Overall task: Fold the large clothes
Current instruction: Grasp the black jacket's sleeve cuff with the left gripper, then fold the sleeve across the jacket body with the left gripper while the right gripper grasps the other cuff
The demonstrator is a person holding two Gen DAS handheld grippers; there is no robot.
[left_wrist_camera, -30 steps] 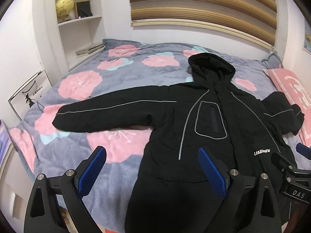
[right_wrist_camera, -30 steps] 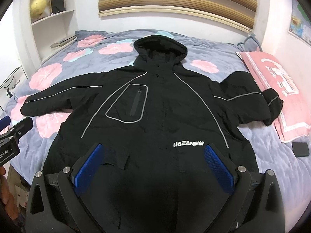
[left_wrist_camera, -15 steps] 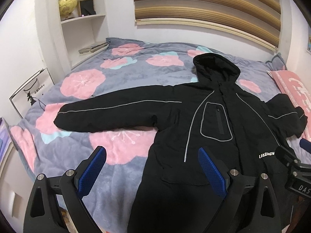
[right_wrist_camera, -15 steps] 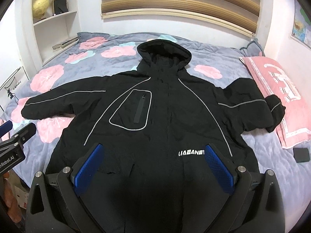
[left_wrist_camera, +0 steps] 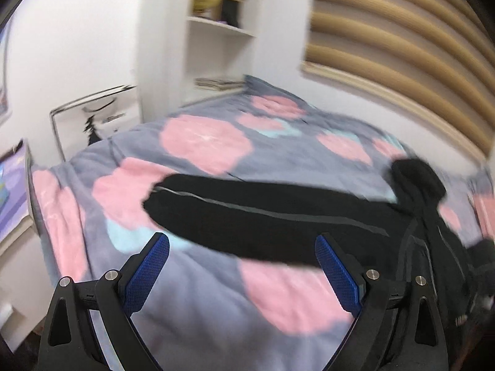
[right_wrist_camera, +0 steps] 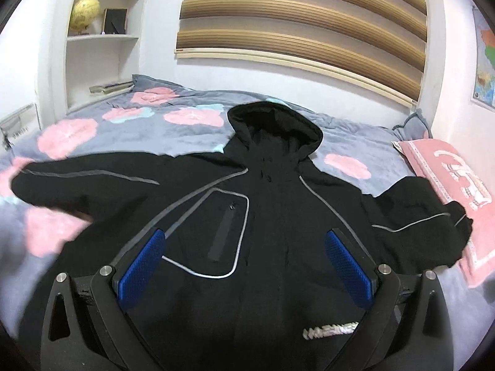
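Jacket (right_wrist_camera: pixel 266 216) is lying face up and spread flat on the bed (right_wrist_camera: pixel 130 130), hood (right_wrist_camera: pixel 273 123) toward the headboard wall, zipper running down the middle, one chest pocket outlined in grey piping. My right gripper (right_wrist_camera: pixel 244 259) hangs over the chest area with its blue pads (right_wrist_camera: pixel 140 267) wide apart, nothing between them, and I can't tell if they're touching the fabric or just above it. One sleeve (right_wrist_camera: pixel 83 182) stretches straight out across the flowery blanket, the other sleeve (right_wrist_camera: pixel 423 219) is bent, with its cuff up against the pink pillow (right_wrist_camera: pixel 448 179). White lettering sits near the hem at the bottom of the right view. My left gripper (left_wrist_camera: pixel 243 269) is off to the side over bare blanket, fingers (left_wrist_camera: pixel 145 275) also spread open and empty, pointed at the long sleeve (left_wrist_camera: pixel 263 216), which lies just past the fingertips. That view is pretty smeared, so fine detail is a wash. Shelf (right_wrist_camera: pixel 102 35) in the corner has a yellow globe (right_wrist_camera: pixel 84 12) on it, plus some books (right_wrist_camera: pixel 111 88) lower down by the bed.
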